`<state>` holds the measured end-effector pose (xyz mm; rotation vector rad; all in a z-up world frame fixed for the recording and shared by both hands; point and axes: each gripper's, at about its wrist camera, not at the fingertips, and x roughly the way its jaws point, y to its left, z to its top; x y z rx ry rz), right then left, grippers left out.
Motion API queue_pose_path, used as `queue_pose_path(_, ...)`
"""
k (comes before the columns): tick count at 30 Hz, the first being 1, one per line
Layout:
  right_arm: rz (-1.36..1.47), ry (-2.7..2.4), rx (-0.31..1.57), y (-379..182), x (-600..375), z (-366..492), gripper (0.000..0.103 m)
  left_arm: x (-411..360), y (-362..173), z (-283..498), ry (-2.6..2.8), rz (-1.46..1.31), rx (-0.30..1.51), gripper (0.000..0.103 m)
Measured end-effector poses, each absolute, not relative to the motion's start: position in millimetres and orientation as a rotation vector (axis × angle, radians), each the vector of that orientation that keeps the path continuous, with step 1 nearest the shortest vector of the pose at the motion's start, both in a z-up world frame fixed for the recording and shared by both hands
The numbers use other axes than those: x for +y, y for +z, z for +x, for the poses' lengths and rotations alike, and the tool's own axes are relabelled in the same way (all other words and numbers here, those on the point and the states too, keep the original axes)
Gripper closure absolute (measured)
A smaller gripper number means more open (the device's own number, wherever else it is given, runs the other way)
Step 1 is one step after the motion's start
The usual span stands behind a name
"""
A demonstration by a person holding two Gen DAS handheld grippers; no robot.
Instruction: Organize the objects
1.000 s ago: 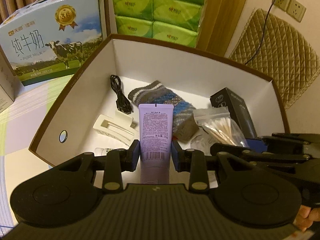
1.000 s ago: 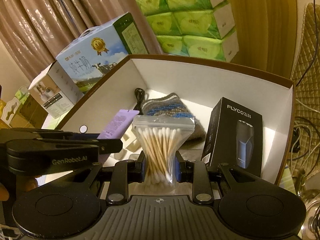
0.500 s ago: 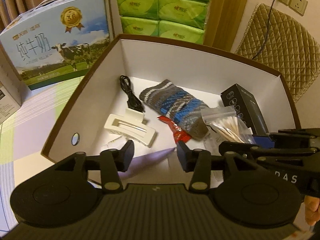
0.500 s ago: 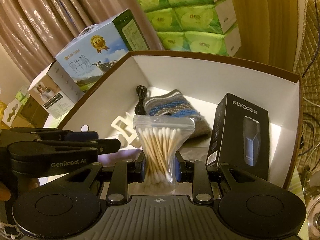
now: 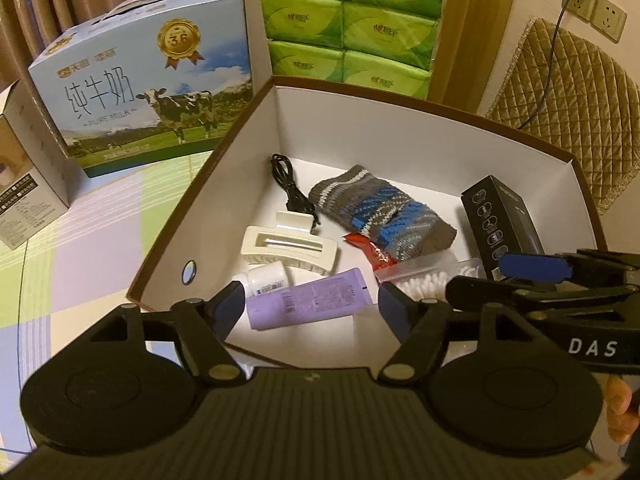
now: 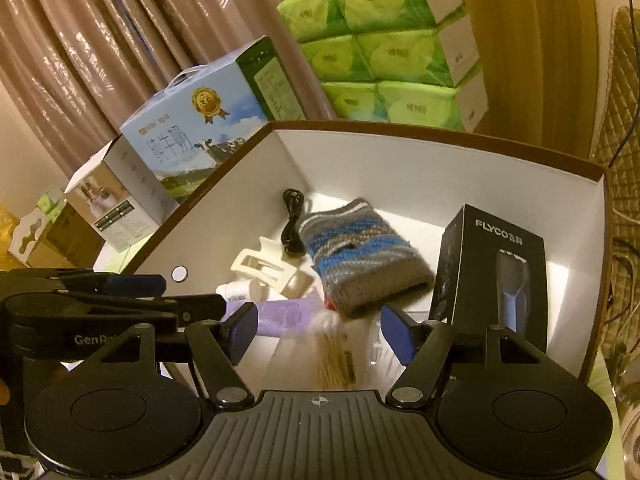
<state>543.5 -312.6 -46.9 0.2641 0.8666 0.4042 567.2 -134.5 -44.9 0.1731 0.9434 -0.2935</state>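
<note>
A brown-rimmed white box [image 5: 256, 132] [image 6: 400, 156] holds the sorted items. The purple tube [image 5: 308, 300] [image 6: 284, 314] lies flat near the box's front wall, just beyond my left gripper [image 5: 310, 306], which is open and holds nothing. My right gripper [image 6: 318, 330] is open too; the bag of cotton swabs [image 6: 332, 352] is blurred just below and between its fingers. In the left wrist view the swab bag [image 5: 428, 276] lies on the box floor beside the purple tube.
Inside the box: a black cable [image 5: 290, 188], striped knit sock [image 5: 380, 212], cream hair clip [image 5: 288, 244], small white bottle [image 5: 266, 278], red packet [image 5: 370, 250], black FLYCO box [image 6: 492, 276]. A milk carton [image 5: 140, 96] and green tissue packs [image 5: 348, 20] stand behind.
My left gripper opened and let the purple tube drop flat into the box. My right gripper then opened and released the cotton swab bag, which fell into the box.
</note>
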Motion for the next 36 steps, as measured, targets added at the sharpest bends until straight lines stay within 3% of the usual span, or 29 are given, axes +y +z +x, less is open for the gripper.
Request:
queue_pose_path(3,0.259,0.412,0.868,-45.0,-315.2,538.8,0.031,-132.4,-42.0,563.7,-0.288,0.171,0.937,0.025)
queue_pose_path(6,0.242,0.405,0.865,-42.1,-316.8,531.6,0.021,-130.1,-38.7,559.6,-0.289,0.163,0.933,0.019)
queue_pose_path(8,0.231,0.401,0.864,-39.5,-319.0,525.6,0.008,-129.0,-35.3,555.8,-0.288,0.159,0.928,0.016)
queue_pose_path(11,0.229,0.397,0.853,-34.6,-323.7,516.0,0.002,-127.4,-29.6,549.1,-0.283,0.153,0.92,0.012)
queue_pose_path(17,0.192,0.382,0.84,-24.6,-329.1,500.1,0.002,-125.3,-17.1,532.1,-0.265,0.131,0.902,0.004)
queue_pose_path(36,0.129,0.339,0.828,-9.7,-342.1,444.4,0.002,-104.4,4.7,449.0,-0.193,0.057,0.861,0.001)
